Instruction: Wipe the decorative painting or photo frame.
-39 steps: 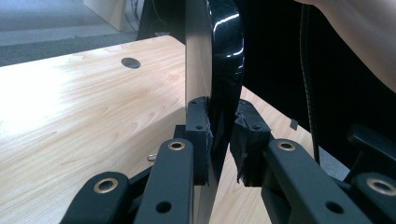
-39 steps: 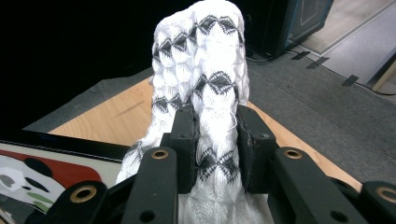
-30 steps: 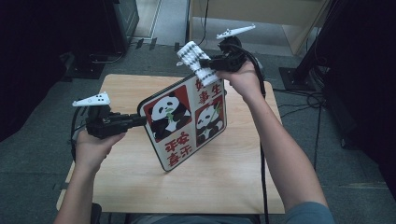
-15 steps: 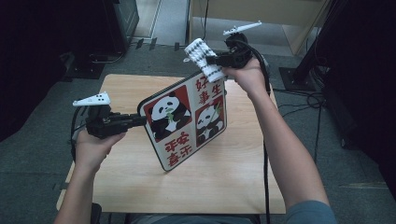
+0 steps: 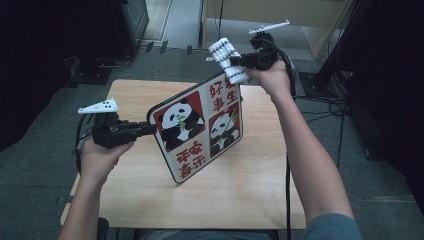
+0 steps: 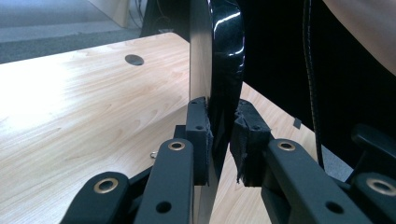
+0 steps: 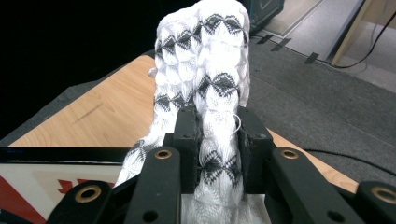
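In the high view, a panda board (image 5: 200, 131) is being held tilted above the wooden table (image 5: 250, 185), its left edge pinched by the left gripper (image 5: 150, 129). A patterned white cloth (image 5: 227, 59) is being held at the board's top corner by the right gripper (image 5: 239, 62).

In the left gripper view, the board's edge (image 6: 219, 70) is being clamped between the pads.

In the right gripper view, the cloth (image 7: 205, 70) is being squeezed between jaws that have just been closing.

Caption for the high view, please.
Left gripper holds panda board upright; right gripper presses white cloth to its top edge.

The board (image 5: 200, 132) stands tilted on edge across the table (image 5: 250, 195) middle, blocking passage between its sides. Bare tabletop lies open on either side.
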Available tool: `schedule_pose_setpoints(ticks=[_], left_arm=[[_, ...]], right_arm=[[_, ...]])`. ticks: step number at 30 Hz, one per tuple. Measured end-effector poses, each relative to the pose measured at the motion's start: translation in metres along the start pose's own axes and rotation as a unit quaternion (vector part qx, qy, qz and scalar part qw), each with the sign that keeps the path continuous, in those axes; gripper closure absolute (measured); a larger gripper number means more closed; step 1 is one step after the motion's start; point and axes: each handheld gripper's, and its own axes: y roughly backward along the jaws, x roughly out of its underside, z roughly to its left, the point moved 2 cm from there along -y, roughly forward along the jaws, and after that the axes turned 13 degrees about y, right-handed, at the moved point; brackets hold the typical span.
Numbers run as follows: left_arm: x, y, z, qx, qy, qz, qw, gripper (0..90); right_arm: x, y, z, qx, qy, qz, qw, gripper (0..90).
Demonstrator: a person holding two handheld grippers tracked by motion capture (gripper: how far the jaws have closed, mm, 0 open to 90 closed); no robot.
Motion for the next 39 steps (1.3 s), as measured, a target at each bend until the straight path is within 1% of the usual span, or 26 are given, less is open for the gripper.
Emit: schedule_pose_setpoints(ticks=[3, 5, 10, 15, 19, 25, 29, 31, 34, 37, 39], left_arm=[[0.000, 0.000, 0.000, 0.000, 0.000, 0.001, 1.0000, 78.5], [0.000, 0.000, 0.001, 0.001, 0.000, 0.000, 1.0000, 78.5], [0.000, 0.000, 0.001, 0.001, 0.000, 0.000, 1.0000, 78.5], [0.000, 0.000, 0.001, 0.001, -0.001, 0.000, 1.0000, 78.4], [0.000, 0.000, 0.001, 0.000, -0.001, 0.000, 1.0000, 78.5], [0.000, 0.000, 0.001, 0.002, 0.001, -0.001, 1.0000, 78.4], [0.000, -0.001, 0.001, 0.002, 0.000, -0.001, 1.0000, 78.4], [0.000, -0.001, 0.001, 0.003, 0.000, -0.001, 1.0000, 78.4], [0.000, -0.001, 0.001, 0.002, -0.001, 0.000, 1.0000, 78.4], [0.000, 0.000, 0.001, 0.002, -0.002, 0.001, 1.0000, 78.4], [0.000, 0.000, 0.002, 0.001, -0.001, 0.001, 1.0000, 78.4]], right_arm=[[0.002, 0.002, -0.004, 0.002, -0.004, 0.002, 1.0000, 75.6], [0.003, 0.003, -0.007, 0.005, -0.009, 0.007, 0.9999, 76.1], [0.009, 0.004, -0.014, 0.008, -0.014, 0.019, 0.9997, 76.2], [0.016, 0.003, -0.017, 0.006, -0.016, 0.017, 0.9997, 76.1], [0.022, 0.002, -0.020, 0.004, -0.019, 0.021, 0.9996, 76.2], [0.032, 0.003, -0.021, -0.004, -0.028, 0.014, 0.9995, 76.5], [0.039, 0.002, -0.022, -0.009, -0.025, 0.019, 0.9995, 76.6], [0.042, 0.002, -0.022, -0.011, -0.030, 0.018, 0.9993, 76.6], [0.046, 0.000, -0.022, -0.012, -0.027, 0.019, 0.9994, 76.7], [0.049, 0.000, -0.021, -0.014, -0.032, 0.022, 0.9992, 76.8], [0.051, -0.001, -0.021, -0.015, -0.029, 0.022, 0.9992, 76.8]])
